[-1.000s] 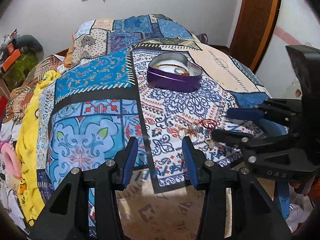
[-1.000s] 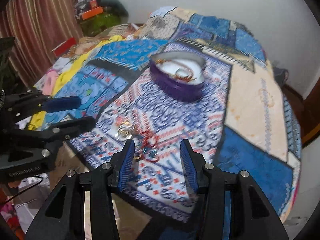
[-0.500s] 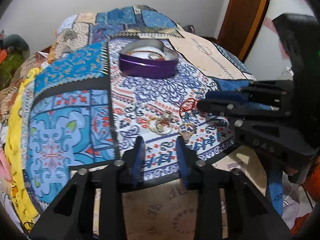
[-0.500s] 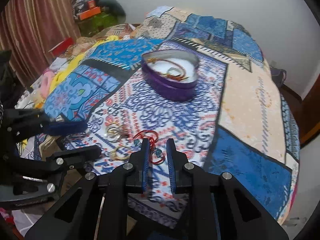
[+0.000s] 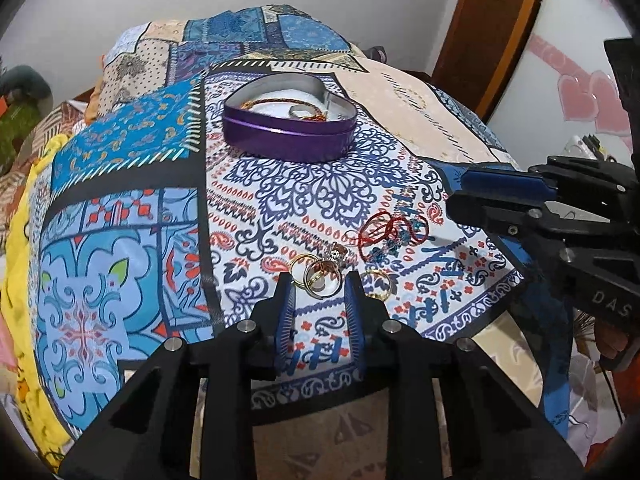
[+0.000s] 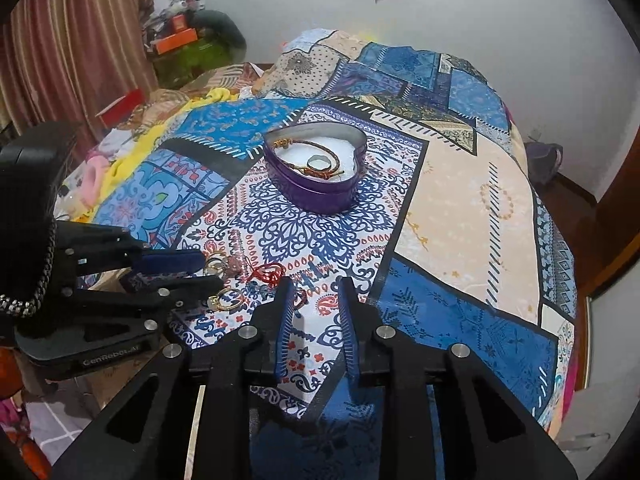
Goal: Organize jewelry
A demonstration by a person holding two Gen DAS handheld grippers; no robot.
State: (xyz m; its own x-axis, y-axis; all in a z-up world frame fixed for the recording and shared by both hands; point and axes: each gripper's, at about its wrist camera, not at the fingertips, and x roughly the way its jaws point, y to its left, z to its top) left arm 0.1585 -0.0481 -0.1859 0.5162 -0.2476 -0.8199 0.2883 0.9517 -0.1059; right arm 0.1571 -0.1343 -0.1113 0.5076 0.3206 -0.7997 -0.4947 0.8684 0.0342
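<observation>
A purple heart-shaped tin [image 5: 288,136] [image 6: 316,196] sits open on the patterned bedspread, with a braided bracelet and a ring inside. Nearer the bed's edge lie gold rings [image 5: 318,278] [image 6: 216,262], a lone gold ring [image 5: 378,280] [image 6: 226,298] and red earrings [image 5: 390,234] [image 6: 272,272]. My left gripper [image 5: 319,284] [image 6: 200,270] has its jaws narrow, the tips flanking the gold rings without a clear grip. My right gripper [image 6: 316,286] [image 5: 460,194] hangs just right of the earrings. Its jaws are opening, and only a red loop lies by the left pad.
The bed's near edge drops off just below both grippers. A yellow cloth [image 5: 24,216] and clutter lie along the left side. A wooden door frame [image 5: 492,28] stands to the right and a curtain [image 6: 72,40] to the far left.
Both grippers narrowed from wide apart. The left one moved forward and right until its tips reached the gold rings. The right one nearly shut over the earrings, then widened a little.
</observation>
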